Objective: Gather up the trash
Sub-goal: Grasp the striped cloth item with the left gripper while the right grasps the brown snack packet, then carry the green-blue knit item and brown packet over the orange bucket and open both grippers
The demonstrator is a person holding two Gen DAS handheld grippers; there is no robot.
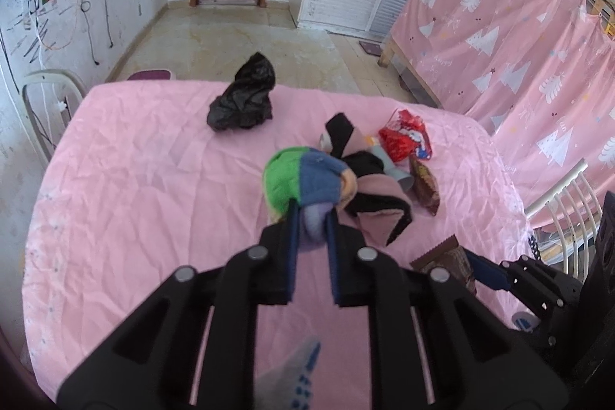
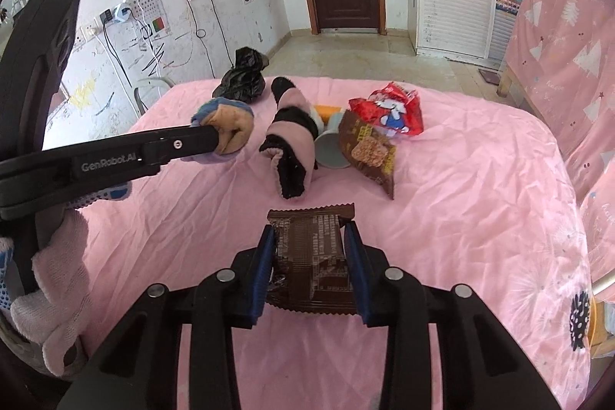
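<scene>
Near the black bag [image 1: 243, 95], left gripper [image 1: 312, 218] clamps sock [image 1: 303, 175]; right gripper [image 2: 309, 248] pinches wrapper [image 2: 309, 256] w/ thin hold, could slip.

Pink table cover [image 2: 461, 198] matt wrinkled cloth, socks [image 2: 292, 148] fuzzy knit, brown wrapper [image 2: 307, 256] & red bag [image 2: 392, 110] glossy plastic film, black bag [image 1: 242, 98] thin shiny plastic.

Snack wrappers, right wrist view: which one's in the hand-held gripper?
The plain dark brown wrapper, clamped in the right hand-held gripper. The brown cereal-bar wrapper and the red cartoon bag lie loose beyond it.
</scene>
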